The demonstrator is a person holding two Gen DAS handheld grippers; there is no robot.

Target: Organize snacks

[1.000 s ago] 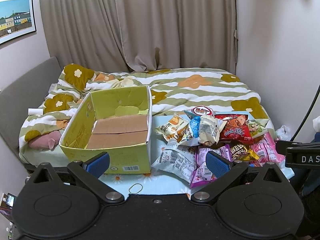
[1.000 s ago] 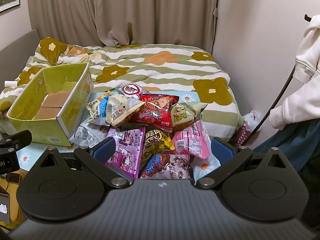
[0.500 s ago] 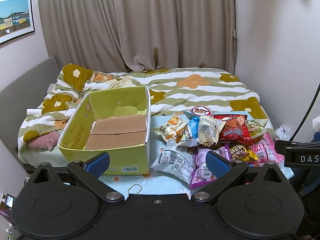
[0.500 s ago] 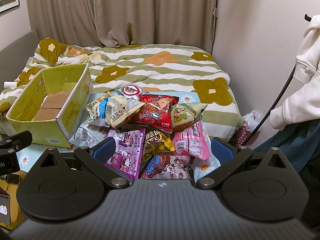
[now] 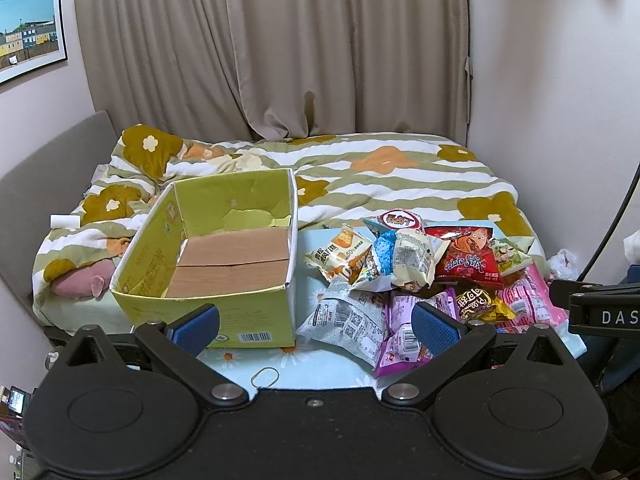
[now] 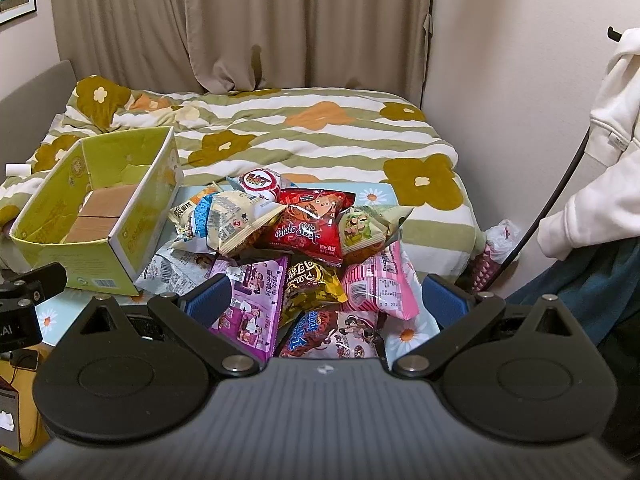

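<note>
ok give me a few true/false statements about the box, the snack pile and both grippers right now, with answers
1. The green box holds no snacks. True.
2. The left gripper is clamped on a packet. False: it is open, holding nothing.
3. The snack pile lies right of the box. True.
4. The red Potato Stix bag sits inside the box. False: it lies on the pile.
5. The right gripper is open. True.

Home bedroom: bed (image 5: 400, 184) with floral duvet, curtains (image 5: 280, 48), framed picture (image 5: 30, 32).
</note>
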